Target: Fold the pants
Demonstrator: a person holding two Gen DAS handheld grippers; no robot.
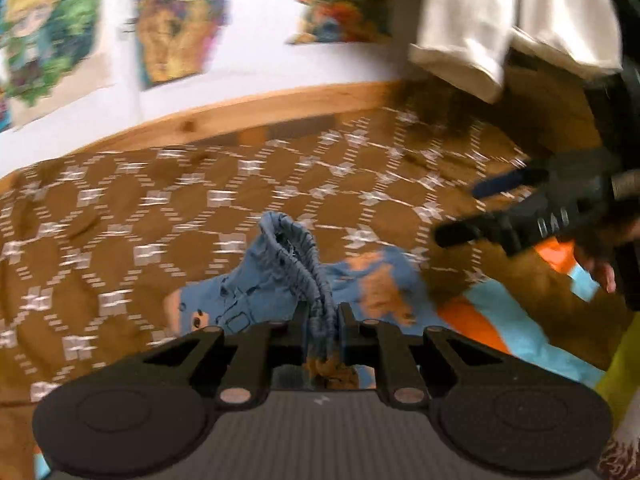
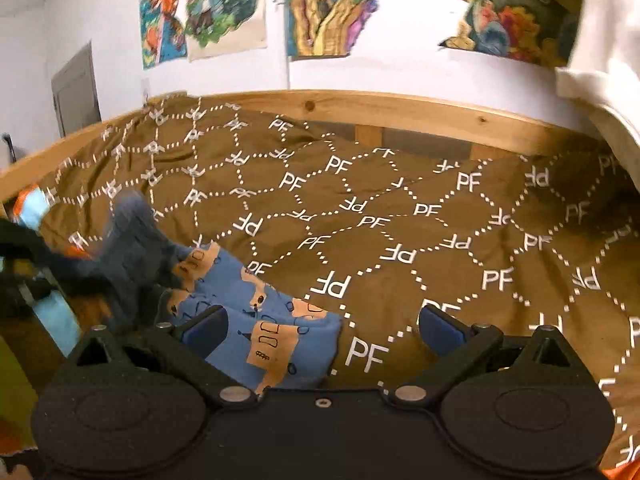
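Note:
The pants are blue with orange patches and lie bunched on the brown bedspread. My left gripper is shut on their gathered elastic waistband, which stands up between the fingers. In the left wrist view my right gripper hovers above the spread to the right of the pants, jaws apart, with a hand behind it. In the right wrist view the right gripper is open and holds nothing; the pants lie below its left finger. The left gripper appears there as a dark blur at the left.
A wooden bed frame borders the far side of the bedspread. Posters hang on the white wall behind it. A white cloth hangs at the upper right. Orange and light-blue fabric lies right of the pants.

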